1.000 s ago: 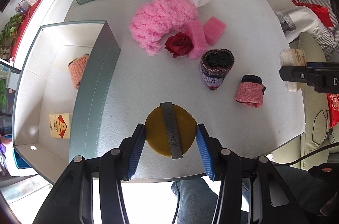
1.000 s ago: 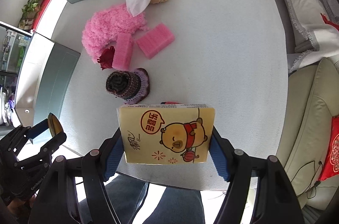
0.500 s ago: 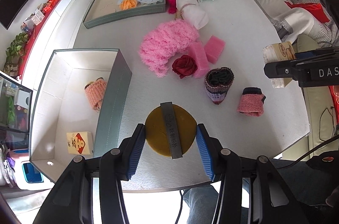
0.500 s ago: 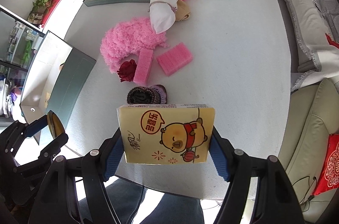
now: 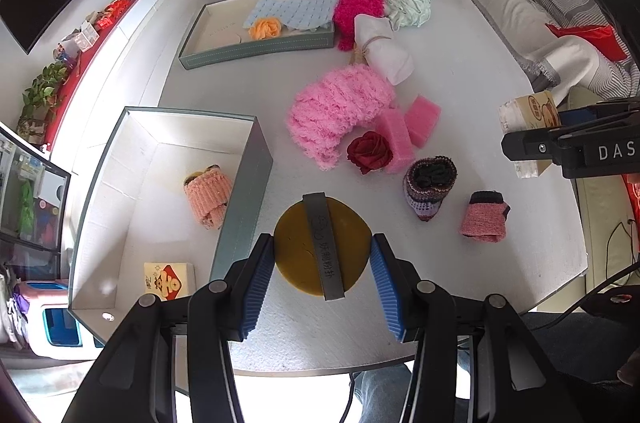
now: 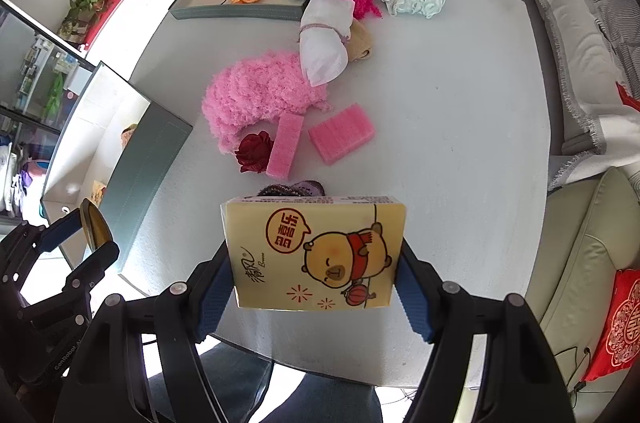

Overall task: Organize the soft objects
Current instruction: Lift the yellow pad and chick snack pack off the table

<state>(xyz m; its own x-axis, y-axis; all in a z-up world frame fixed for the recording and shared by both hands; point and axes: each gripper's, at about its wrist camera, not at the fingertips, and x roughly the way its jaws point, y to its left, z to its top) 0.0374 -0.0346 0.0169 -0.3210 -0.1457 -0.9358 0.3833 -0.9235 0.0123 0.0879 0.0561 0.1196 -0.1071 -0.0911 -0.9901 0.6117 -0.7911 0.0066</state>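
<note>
The deep grey box [image 5: 240,191] stands at the near left corner of the white table [image 5: 460,35], its tall right wall rising just left of the left gripper [image 5: 322,259], which pinches a round mustard-yellow puff [image 5: 296,251] with a grey strap between its blue pads, held above the table's near edge and angled steeply down. Inside the box lie a peach knitted roll [image 5: 208,195] and, nearer the front wall, a small tissue pack [image 5: 170,279]; bare floor shows around both. Right of the box a strip of open tabletop runs to a cluster: a fluffy pink scarf [image 5: 336,111], a red rose [image 5: 370,151], two pink sponges [image 5: 422,119] and a dark striped sock roll [image 5: 429,183], with a pink sock roll [image 5: 484,217] further right, near the table's edge. The right gripper [image 6: 316,263], pointing almost straight down, clamps a yellow tissue packet [image 6: 316,251] with a cartoon bear by its short sides, well right of the box and over the near edge; whether the packet hides more of the sock roll behind it is hard to tell. Beyond the box, a shallow tray [image 5: 256,47] sits at the far side, and the table's right half is mostly bare.
</note>
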